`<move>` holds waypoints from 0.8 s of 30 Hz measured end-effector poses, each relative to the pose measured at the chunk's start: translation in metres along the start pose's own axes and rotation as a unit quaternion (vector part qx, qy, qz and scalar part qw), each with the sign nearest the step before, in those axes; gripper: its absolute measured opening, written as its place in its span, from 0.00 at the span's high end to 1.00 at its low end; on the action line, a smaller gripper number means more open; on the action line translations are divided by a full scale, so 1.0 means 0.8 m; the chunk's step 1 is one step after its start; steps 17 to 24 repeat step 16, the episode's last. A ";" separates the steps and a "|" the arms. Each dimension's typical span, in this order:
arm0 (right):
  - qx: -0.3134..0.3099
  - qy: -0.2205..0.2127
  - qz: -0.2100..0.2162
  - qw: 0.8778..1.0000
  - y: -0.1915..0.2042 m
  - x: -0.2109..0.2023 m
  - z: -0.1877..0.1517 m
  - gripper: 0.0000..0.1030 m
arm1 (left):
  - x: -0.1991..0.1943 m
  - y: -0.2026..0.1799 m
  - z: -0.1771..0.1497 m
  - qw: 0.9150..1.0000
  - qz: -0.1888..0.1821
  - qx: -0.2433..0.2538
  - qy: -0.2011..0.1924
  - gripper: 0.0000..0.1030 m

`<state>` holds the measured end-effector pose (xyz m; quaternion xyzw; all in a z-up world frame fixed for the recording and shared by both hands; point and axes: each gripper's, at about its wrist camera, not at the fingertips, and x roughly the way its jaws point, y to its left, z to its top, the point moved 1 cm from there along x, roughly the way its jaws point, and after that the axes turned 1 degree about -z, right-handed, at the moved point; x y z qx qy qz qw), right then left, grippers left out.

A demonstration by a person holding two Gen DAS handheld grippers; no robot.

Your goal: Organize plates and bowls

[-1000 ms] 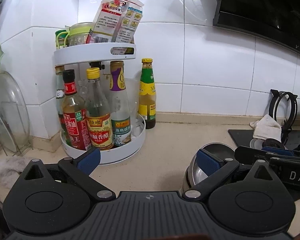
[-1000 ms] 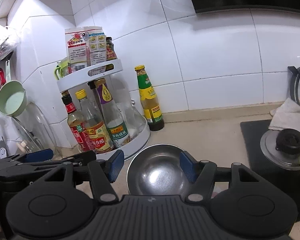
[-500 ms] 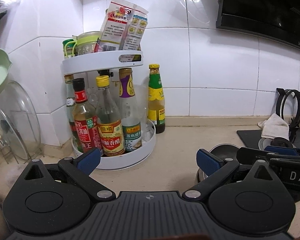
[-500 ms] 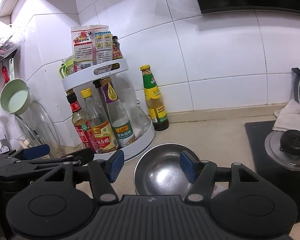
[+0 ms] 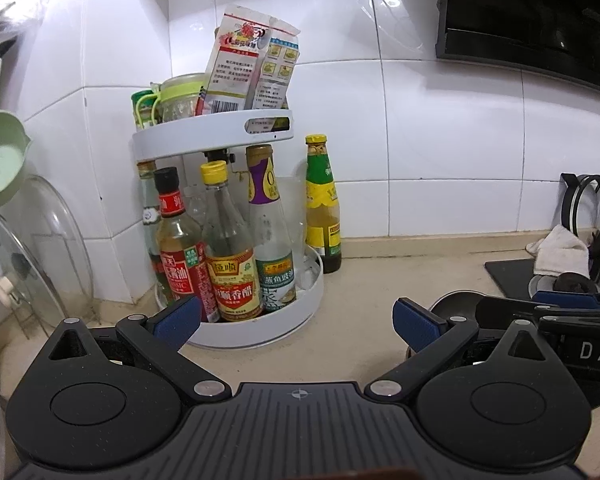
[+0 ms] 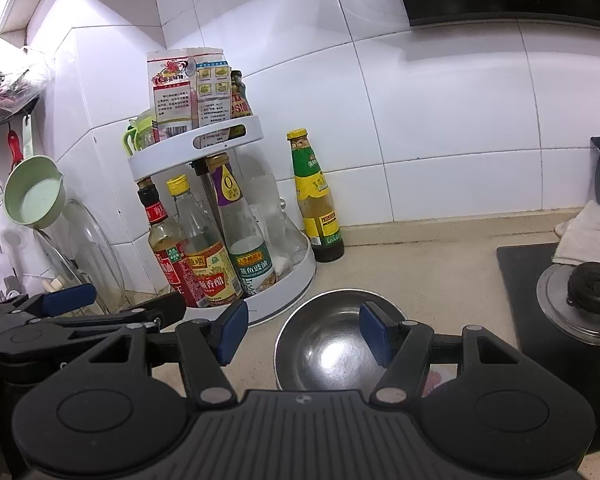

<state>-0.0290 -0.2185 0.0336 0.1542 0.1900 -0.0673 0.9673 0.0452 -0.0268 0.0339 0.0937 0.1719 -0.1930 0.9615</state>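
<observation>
bright, even indoor light with a faint violet cast on the white tiles; glare spots on the steel bowl; soft shadows beside the bottles; strong fisheye bending at edges, corners dark; focus sharp.

Bare counter lies between the bottle rack and stove.

Not much is readable here. White letters "DAS" are printed on the black gripper body at the right edge of the left wrist view, cut off by the frame. A big "0" is shown on the purple neck label of the clear bottle in the white rack. "SIN" can be made out on a dark bottle on the top tier. The Chinese labels on the other bottles can't be read reliably.
</observation>
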 end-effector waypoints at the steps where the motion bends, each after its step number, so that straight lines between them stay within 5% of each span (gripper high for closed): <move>1: 0.000 0.001 0.000 1.000 0.000 0.000 0.000 0.43 | 0.000 0.000 0.000 1.000 0.000 0.000 -0.001 0.00; 24: 0.007 -0.002 0.003 1.000 0.001 0.005 0.002 0.43 | 0.007 0.004 0.001 1.000 -0.006 -0.012 -0.004 0.00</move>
